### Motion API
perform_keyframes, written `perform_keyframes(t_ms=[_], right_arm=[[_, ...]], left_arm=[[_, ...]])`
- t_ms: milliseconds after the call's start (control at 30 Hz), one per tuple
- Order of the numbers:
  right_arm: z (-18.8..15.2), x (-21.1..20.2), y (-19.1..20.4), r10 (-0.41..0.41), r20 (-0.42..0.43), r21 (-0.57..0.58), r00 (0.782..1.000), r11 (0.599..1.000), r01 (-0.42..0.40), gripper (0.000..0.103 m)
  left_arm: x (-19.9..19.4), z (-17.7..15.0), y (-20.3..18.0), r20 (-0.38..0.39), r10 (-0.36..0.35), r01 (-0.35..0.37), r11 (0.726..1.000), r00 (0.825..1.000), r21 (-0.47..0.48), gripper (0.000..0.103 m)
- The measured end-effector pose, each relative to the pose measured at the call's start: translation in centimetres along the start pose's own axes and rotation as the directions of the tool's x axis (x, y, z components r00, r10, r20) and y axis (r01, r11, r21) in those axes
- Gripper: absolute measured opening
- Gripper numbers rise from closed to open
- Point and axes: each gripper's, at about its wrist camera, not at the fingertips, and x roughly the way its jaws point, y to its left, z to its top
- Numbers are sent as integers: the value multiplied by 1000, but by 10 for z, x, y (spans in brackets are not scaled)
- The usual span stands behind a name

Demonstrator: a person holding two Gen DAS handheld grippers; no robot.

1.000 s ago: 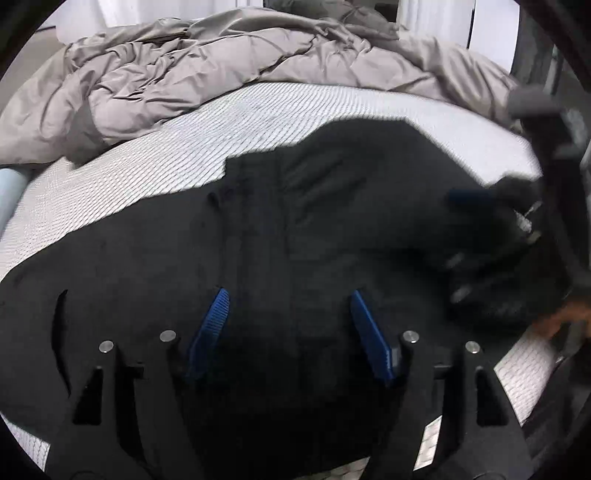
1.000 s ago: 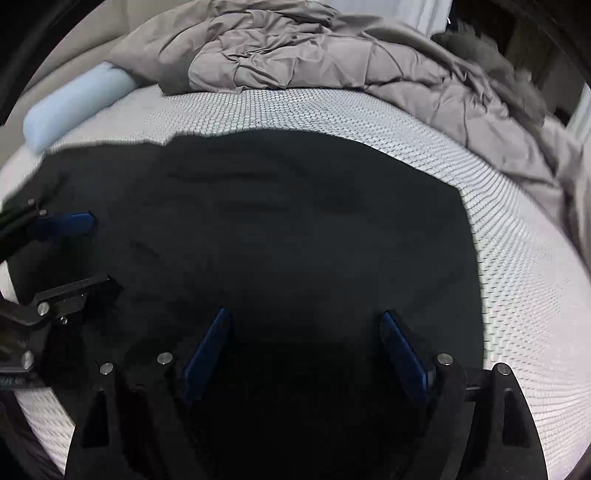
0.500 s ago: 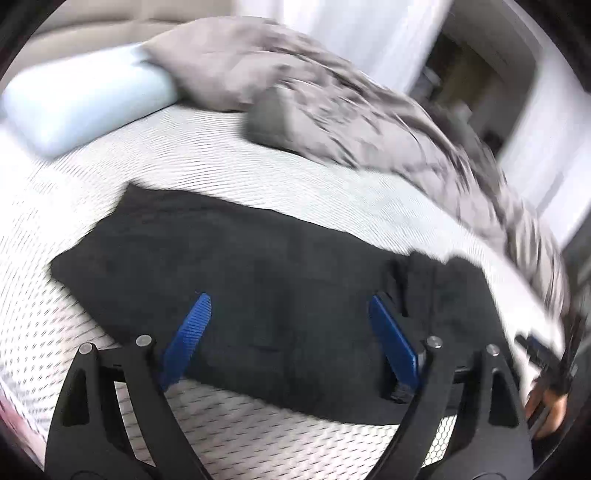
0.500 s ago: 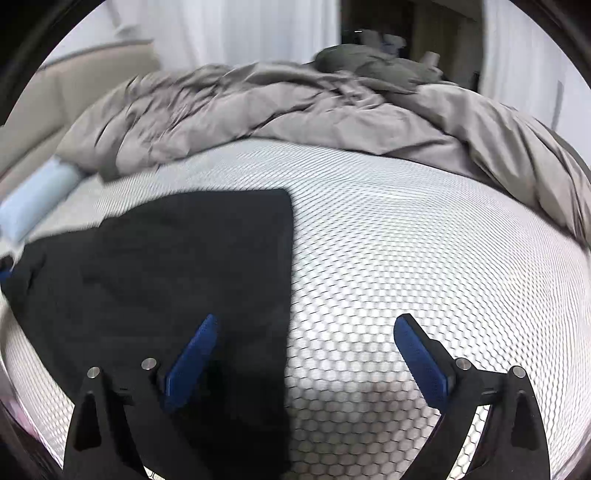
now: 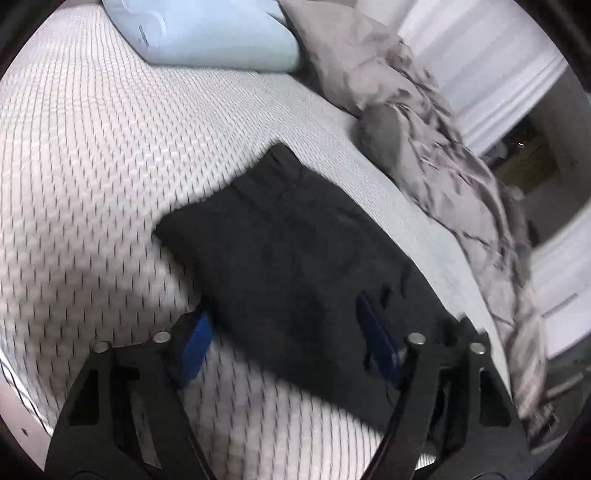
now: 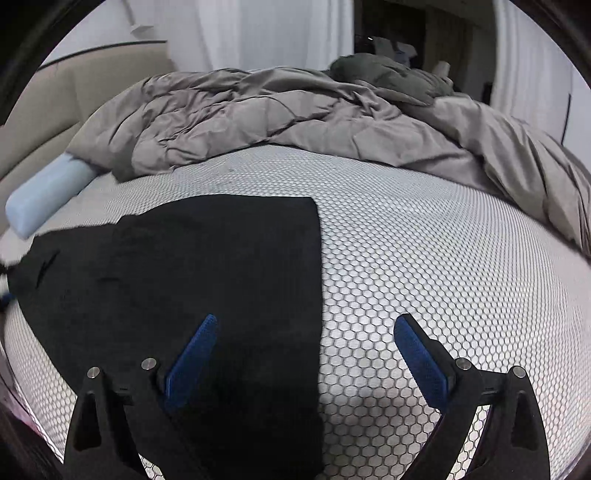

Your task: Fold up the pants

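Observation:
Black pants [image 5: 295, 258] lie flat on the white mesh mattress [image 5: 74, 147], folded into a long band. My left gripper [image 5: 282, 314] hovers over the band's near end with its jaws closing. Cloth lies between the blue pads [image 5: 195, 347] but they do not press on it. In the right wrist view the pants [image 6: 203, 266] fill the left half, with a straight edge on their right. My right gripper [image 6: 306, 320] stands wide open astride that edge, its left pad over the cloth and its right pad [image 6: 417, 350] over bare mattress [image 6: 424, 266].
A crumpled grey duvet [image 6: 295, 118] is piled along the far side of the bed, also seen as the duvet [image 5: 424, 122] at upper right. A pale blue pillow [image 5: 207, 29], the same pillow [image 6: 44, 195], lies by the beige headboard [image 6: 44, 99]. White curtains hang behind.
The left gripper swept from above the middle of the pants to their end and rolled. The right gripper shifted to the pants' right edge, rose a little, and its jaws widened.

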Motion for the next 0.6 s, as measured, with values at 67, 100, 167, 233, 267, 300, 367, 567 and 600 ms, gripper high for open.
perform_keyframes(t_ms=[67,100,167,233,267,300,367,567,600], right_arm=[[0,0,4,11,10,-11,1000,1000,-11,98],[0,1,5,15,12,-10,1000,1000,-15,98],[-1,2,5,24,15,-5,1000,1000,-24,98],[1,5,3,29,15,9,999,1000,-29,98],[2,6,1,33,20,25,999,999,-34,98],[4,7,-2,32,21,37,999,999,-33,98],[7,7,-8,35,29,64,999,997,-37,98],[12,6,-22,13,40,95,999,995,-17,98],[12,6,-27,3,41,101,999,995,-7,98]], left_arm=[[10,12,-1,14,41,-41,999,999,-31,50],[12,16,-4,30,71,-70,997,997,-33,26],[10,20,-12,72,91,-90,996,993,-11,16],[1,19,-34,143,114,-121,992,983,43,10],[-8,15,-49,182,124,-140,987,975,82,7],[-19,8,-70,230,114,-148,979,966,138,4],[-39,-5,-111,258,52,-113,968,965,226,4],[-90,-90,-263,179,-242,96,807,953,582,4],[-89,-103,-284,133,-282,142,771,950,620,4]])
